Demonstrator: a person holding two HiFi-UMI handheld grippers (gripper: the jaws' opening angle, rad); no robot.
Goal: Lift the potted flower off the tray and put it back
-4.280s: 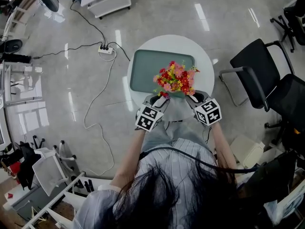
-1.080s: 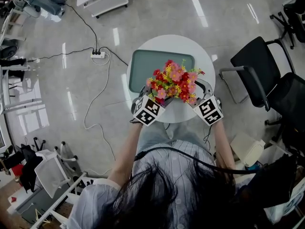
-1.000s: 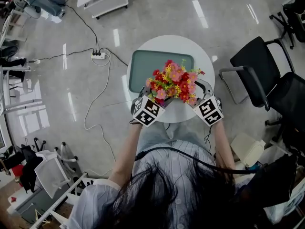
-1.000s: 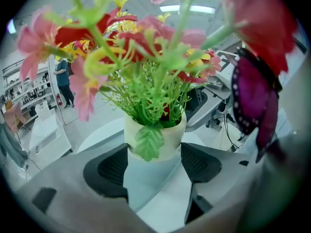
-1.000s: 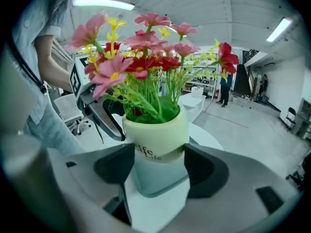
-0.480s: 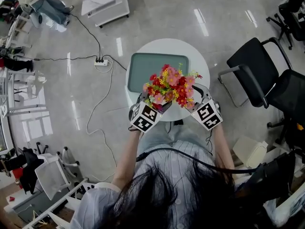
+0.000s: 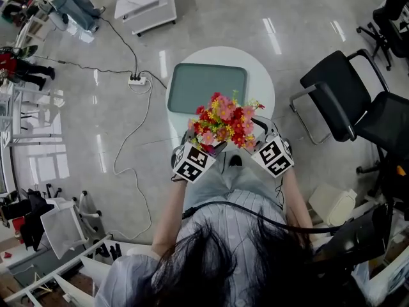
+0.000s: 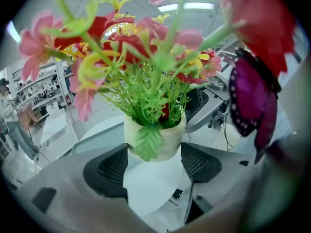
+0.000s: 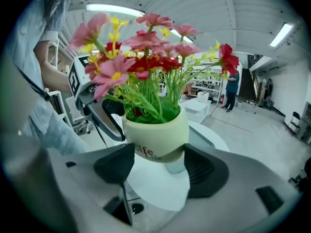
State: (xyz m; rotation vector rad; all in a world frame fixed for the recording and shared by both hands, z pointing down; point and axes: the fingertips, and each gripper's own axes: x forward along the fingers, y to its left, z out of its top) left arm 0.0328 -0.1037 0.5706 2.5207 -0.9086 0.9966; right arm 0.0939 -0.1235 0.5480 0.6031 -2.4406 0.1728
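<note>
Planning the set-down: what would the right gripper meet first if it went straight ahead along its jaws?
The potted flower, its pot clamped between the jaws; beyond it, probably the left gripper.

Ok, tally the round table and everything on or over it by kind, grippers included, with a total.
Potted flower: 1
Tray: 1
Round table: 1
Grippers: 2, left gripper and right gripper, both shut on the pot
Total: 5
</note>
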